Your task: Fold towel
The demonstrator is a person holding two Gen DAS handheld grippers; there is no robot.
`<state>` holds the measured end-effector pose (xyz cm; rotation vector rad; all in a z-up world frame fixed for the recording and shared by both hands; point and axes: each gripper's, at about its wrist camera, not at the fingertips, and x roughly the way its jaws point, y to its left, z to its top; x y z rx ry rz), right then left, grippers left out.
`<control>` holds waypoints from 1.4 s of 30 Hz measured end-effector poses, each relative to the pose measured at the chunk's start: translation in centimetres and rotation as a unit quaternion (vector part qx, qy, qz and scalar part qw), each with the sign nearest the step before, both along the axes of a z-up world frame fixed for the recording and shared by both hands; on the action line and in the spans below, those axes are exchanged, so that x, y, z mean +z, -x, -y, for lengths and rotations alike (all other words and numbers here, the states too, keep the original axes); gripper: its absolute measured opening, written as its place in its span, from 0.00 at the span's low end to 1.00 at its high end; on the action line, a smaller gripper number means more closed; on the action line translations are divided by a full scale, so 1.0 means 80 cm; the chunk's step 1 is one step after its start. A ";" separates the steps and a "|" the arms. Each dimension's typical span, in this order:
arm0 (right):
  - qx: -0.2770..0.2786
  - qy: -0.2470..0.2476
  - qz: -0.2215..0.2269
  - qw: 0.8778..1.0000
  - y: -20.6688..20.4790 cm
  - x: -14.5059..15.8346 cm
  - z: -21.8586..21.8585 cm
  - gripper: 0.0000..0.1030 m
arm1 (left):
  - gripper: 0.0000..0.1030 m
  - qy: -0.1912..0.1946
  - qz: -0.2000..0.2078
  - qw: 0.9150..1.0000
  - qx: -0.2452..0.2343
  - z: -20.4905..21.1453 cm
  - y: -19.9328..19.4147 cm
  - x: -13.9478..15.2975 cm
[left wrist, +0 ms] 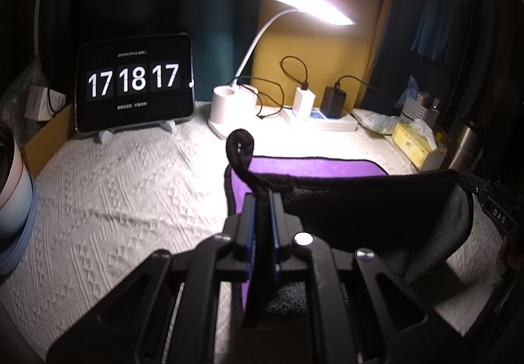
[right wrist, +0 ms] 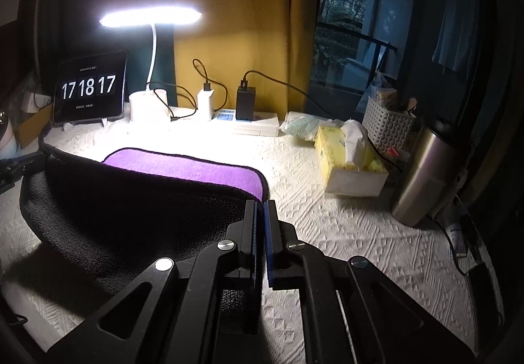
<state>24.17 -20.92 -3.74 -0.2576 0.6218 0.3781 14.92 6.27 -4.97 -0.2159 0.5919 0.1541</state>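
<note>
The towel point(left wrist: 314, 167) is purple on one face, dark grey on the other, with a black hem. Its far part lies flat on the white cloth; its near edge is lifted and hangs between the two grippers. My left gripper point(left wrist: 262, 197) is shut on the near left corner, whose hem loop point(left wrist: 240, 143) sticks up past the fingertips. My right gripper point(right wrist: 261, 205) is shut on the near right corner of the towel point(right wrist: 183, 167). The right gripper also shows at the right edge of the left wrist view point(left wrist: 491, 197).
A tablet clock point(left wrist: 134, 84), a lit desk lamp point(left wrist: 226, 105), chargers on a power strip point(left wrist: 322, 121), a yellow tissue box point(right wrist: 350, 164), a white basket point(right wrist: 389, 124) and a steel flask point(right wrist: 422, 177) ring the white tablecloth point(left wrist: 131, 187). A round container point(left wrist: 13, 187) stands at left.
</note>
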 end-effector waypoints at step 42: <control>0.017 -0.002 0.012 1.000 -0.123 -0.019 -0.038 0.05 | 0.08 -0.018 -0.003 1.000 0.011 -0.036 -0.123 -0.014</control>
